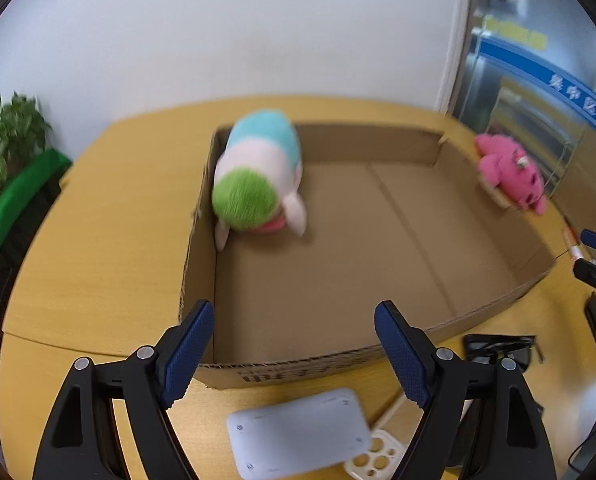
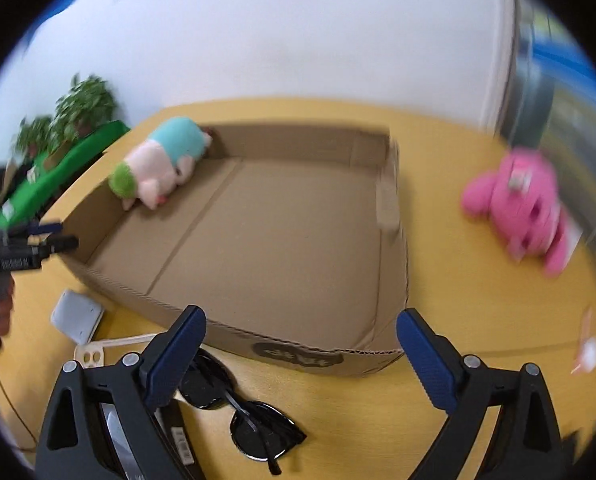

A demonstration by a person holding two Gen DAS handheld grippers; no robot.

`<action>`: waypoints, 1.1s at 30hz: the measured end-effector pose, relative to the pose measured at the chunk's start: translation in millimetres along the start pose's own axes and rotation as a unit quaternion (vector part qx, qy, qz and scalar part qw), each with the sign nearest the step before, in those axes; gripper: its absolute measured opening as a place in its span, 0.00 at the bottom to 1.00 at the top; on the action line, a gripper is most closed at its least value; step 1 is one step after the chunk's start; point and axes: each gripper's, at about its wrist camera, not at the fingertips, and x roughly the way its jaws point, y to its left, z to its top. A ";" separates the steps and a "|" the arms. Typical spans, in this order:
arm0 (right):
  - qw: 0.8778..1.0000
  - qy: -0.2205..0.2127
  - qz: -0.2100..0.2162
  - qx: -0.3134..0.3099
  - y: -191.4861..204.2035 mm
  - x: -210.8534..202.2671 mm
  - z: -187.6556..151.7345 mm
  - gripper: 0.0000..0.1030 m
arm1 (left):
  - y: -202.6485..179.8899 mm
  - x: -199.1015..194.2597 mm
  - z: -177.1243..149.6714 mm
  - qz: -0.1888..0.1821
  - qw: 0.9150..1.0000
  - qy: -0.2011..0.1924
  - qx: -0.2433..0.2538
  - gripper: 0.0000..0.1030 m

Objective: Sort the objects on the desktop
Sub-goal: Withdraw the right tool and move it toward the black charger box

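A shallow cardboard box lies on the yellow table. A blue, white and green plush toy lies inside it against the left wall. A pink plush toy lies on the table to the right of the box. My left gripper is open and empty over the box's near edge; in the right wrist view the left gripper shows at the far left. My right gripper is open and empty over the box's near right corner.
A white flat device and a white phone case lie before the box. Black sunglasses lie near the right gripper. Potted plants and a green crate stand at the left.
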 end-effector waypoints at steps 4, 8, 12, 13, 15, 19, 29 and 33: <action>0.997 -0.075 -0.011 -0.017 27.8 -49.6 1.0 0.99 | -25.2 -53.9 -4.9 -0.005 0.997 -0.076 0.005 0.87; 0.994 -0.109 -0.015 -0.009 50.5 -87.0 -14.3 0.99 | -47.6 -101.1 -17.4 0.021 0.986 -0.163 -0.001 0.92; 0.994 -0.104 -0.025 -0.016 60.6 -84.0 -17.2 0.99 | -65.5 -120.8 -29.6 0.031 0.982 -0.184 0.002 0.93; 0.994 -0.105 -0.028 -0.016 62.8 -85.9 -19.7 0.99 | -68.7 -123.1 -32.1 0.031 0.983 -0.183 0.003 0.93; 0.993 -0.110 -0.028 -0.017 67.8 -90.3 -22.0 0.99 | -74.1 -127.2 -36.7 0.026 0.984 -0.179 -0.001 0.93; 0.994 -0.108 -0.027 -0.022 76.9 -97.1 -26.4 0.99 | -80.3 -134.9 -43.5 0.021 0.984 -0.180 -0.003 0.93; 0.993 -0.110 -0.018 -0.028 87.2 -106.8 -32.4 0.99 | -94.9 -133.0 -57.3 -0.002 0.989 -0.150 0.004 0.95; 0.993 -0.112 -0.023 -0.032 86.4 -106.9 -35.0 0.99 | -97.1 -128.5 -61.0 -0.011 0.989 -0.146 -0.005 0.95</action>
